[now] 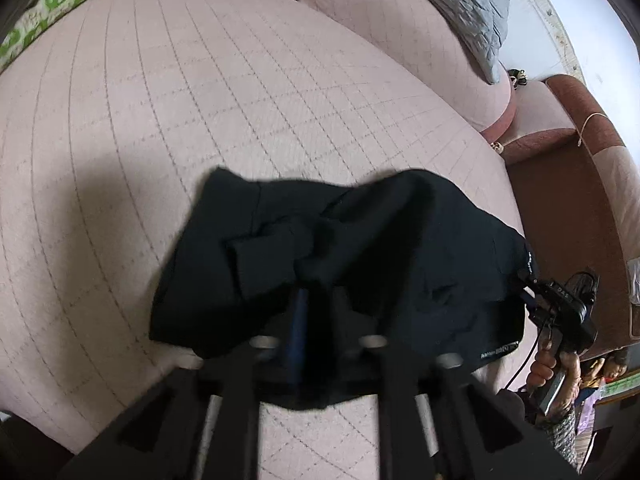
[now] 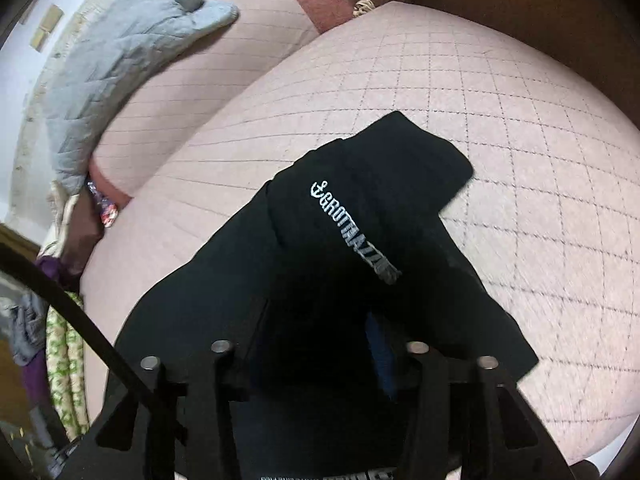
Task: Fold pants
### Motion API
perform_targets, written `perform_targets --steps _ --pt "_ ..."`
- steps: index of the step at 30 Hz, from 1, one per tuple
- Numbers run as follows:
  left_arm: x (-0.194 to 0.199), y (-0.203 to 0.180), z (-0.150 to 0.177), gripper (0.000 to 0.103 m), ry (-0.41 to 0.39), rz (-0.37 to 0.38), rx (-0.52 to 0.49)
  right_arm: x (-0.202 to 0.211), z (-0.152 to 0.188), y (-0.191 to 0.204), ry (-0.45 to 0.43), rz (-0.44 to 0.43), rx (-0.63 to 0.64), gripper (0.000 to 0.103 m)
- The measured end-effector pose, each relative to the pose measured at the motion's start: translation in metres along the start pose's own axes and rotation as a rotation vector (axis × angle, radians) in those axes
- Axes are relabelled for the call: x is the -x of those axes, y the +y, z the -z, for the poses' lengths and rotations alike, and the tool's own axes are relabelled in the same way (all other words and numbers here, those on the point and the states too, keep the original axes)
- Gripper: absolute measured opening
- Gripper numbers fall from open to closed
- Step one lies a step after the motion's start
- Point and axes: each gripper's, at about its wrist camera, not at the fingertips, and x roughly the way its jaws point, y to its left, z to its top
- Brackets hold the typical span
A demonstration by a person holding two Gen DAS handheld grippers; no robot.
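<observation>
Black pants [image 1: 360, 248] with white lettering hang bunched above a pink quilted sofa seat [image 1: 200, 100]. My left gripper [image 1: 316, 300] is shut on the pants' near edge, the fabric draped over its fingers. My right gripper [image 1: 536, 300] shows at the right of the left wrist view, gripping the pants' far edge. In the right wrist view the pants [image 2: 360, 220] cover the right gripper [image 2: 340, 340], which is shut on them; the lettering faces the camera. The fingertips of both are hidden in the dark cloth.
A grey quilted cushion [image 1: 460, 0] lies on the sofa back; it also shows in the right wrist view [image 2: 120, 48]. A green patterned cloth [image 1: 52, 4] lies at the far left. The brown armrest [image 1: 568, 208] is to the right.
</observation>
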Motion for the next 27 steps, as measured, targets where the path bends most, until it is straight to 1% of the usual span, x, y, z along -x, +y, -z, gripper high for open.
perform_targets --steps 1,2,3,4,7,8,10,11,12,13,14,15,17,19,21,23,24,25,26,27 --pt "0.003 -0.002 -0.007 0.000 -0.009 -0.004 0.001 -0.001 -0.002 0.002 0.010 -0.012 -0.001 0.006" --pt "0.009 -0.005 -0.014 0.000 -0.029 0.000 -0.003 0.004 -0.004 0.005 0.007 -0.031 -0.006 0.006" --pt "0.016 -0.006 -0.018 0.000 -0.046 0.006 -0.010 0.016 -0.003 0.009 -0.020 -0.056 -0.006 0.006" --pt "0.028 -0.012 -0.025 0.000 -0.086 0.016 -0.034 0.027 -0.002 0.012 -0.036 -0.078 0.007 0.006" --pt "0.051 -0.025 -0.032 0.000 -0.161 0.023 -0.085 0.063 0.008 0.018 -0.072 -0.122 0.032 0.006" --pt "0.056 -0.027 -0.031 0.000 -0.175 0.016 -0.092 0.080 0.017 0.019 -0.086 -0.136 0.035 0.006" --pt "0.059 -0.020 -0.026 0.000 -0.183 -0.006 -0.088 0.096 0.031 0.019 -0.097 -0.143 0.026 0.006" --pt "0.057 -0.015 -0.023 0.005 -0.178 -0.014 -0.085 0.104 0.040 0.010 -0.102 -0.121 0.015 0.006" --pt "0.053 -0.007 -0.018 0.015 -0.156 -0.020 -0.074 0.106 0.045 0.005 -0.102 -0.095 0.010 0.006" --pt "0.047 -0.001 -0.014 0.022 -0.135 -0.029 -0.059 0.104 0.049 -0.003 -0.091 -0.050 0.004 0.006" --pt "0.042 0.005 -0.012 0.038 -0.118 -0.038 -0.043 0.095 0.053 -0.016 -0.057 -0.004 -0.021 0.006" --pt "0.035 0.012 -0.009 0.043 -0.101 -0.043 -0.021 0.087 0.055 -0.026 -0.029 0.013 -0.054 0.006" --pt "0.024 0.019 -0.004 0.043 -0.068 -0.033 -0.002 0.077 0.060 -0.038 0.002 0.009 -0.096 0.006" --pt "0.014 0.014 -0.003 0.043 -0.039 -0.035 -0.021 0.076 0.063 -0.034 -0.007 0.017 -0.081 0.006" --pt "0.004 0.004 -0.001 0.043 -0.023 -0.088 -0.085 0.077 0.063 -0.027 -0.019 0.037 -0.050 0.006" --pt "-0.005 -0.011 -0.001 0.043 -0.029 -0.153 -0.170 0.079 0.064 -0.021 -0.030 0.056 -0.013 0.007" --pt "-0.009 -0.018 -0.001 0.023 -0.027 -0.183 -0.203 0.079 0.064 -0.019 -0.032 0.059 -0.003 0.007" --pt "-0.014 -0.024 -0.002 0.009 -0.015 -0.218 -0.227 0.080 0.066 -0.017 -0.031 0.059 0.002 0.007" --pt "-0.017 -0.027 -0.003 0.009 -0.006 -0.240 -0.232 0.080 0.067 -0.016 -0.028 0.057 0.006 0.007" --pt "-0.016 -0.027 -0.003 0.009 -0.009 -0.242 -0.232 0.079 0.066 -0.014 -0.026 0.054 0.006 0.007"
